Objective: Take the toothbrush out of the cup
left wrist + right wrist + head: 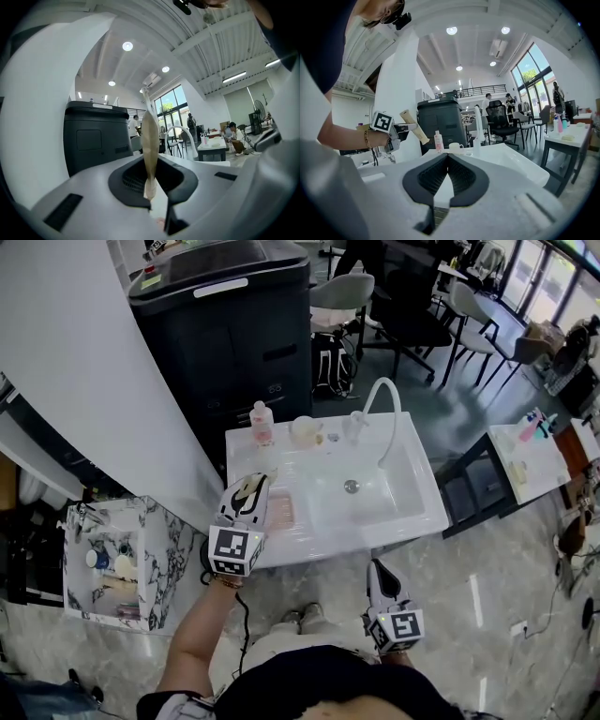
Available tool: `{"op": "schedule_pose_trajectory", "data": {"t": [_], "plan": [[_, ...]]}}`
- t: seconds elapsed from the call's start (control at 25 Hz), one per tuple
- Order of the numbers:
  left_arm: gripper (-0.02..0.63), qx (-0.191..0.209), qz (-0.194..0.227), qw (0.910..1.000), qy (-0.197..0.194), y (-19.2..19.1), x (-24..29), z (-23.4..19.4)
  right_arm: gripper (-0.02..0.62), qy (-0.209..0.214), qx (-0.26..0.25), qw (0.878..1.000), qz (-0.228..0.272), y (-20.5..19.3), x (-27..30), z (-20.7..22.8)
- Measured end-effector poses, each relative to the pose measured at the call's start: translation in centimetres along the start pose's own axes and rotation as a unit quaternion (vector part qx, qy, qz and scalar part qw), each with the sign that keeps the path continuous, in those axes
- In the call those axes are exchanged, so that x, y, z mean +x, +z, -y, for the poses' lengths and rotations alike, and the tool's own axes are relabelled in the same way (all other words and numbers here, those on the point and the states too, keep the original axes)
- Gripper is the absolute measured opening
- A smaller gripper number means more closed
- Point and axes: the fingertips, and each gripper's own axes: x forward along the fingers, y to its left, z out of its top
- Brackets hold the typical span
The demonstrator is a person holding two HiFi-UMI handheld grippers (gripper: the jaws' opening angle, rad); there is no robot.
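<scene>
The left hand-held gripper (151, 185) is gripping the toothbrush (150, 136), clear of the cup (306, 430) on the sink (417, 521). Its own view is showing the brush edge-on; the right gripper view is showing it tilted in the air. The right hand-held gripper (447, 158) is sitting closed and empty.

A large open-plan office or test hall is shown, with a bathroom corner mocked up inside it; a white rectangular washbasin unit (337, 532) with a curved white tap (384, 381) is set free-standing on a polished grey floor (506, 577); black swivel office chairs (412, 322) and a white tabletop (525, 465) are ranged around it; a tall dark grey cabinet (225, 324) is placed behind the basin; tall glazed windows (532, 75), round ceiling lights (451, 31) and a railed upper gallery (480, 90) are seen beyond; a person (234, 138) is seated at a table.
</scene>
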Motion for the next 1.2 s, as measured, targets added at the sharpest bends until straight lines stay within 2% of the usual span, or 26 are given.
{"op": "schedule_pose_trajectory", "data": {"t": [0.36,0.68,1.04,1.2], "plan": [[0.025,0.011,-0.008,0.9999,0.007,0.1,-6.0,0.7,0.005,-0.015,-0.005,1.000,0.012,0.6,-0.6,-0.1],[0.025,-0.003,-0.025,0.9994,0.024,-0.7,-10.5,0.3,0.005,-0.020,-0.007,0.999,0.026,0.4,-0.5,0.4],[0.025,-0.037,-0.045,0.9972,0.048,-2.4,-13.6,0.4,0.005,-0.026,-0.017,0.999,0.039,1.1,0.2,0.7],[0.025,-0.040,-0.051,0.9965,0.053,-3.0,-14.4,0.5,0.005,-0.024,-0.026,0.998,0.043,1.4,0.5,0.7]]}}
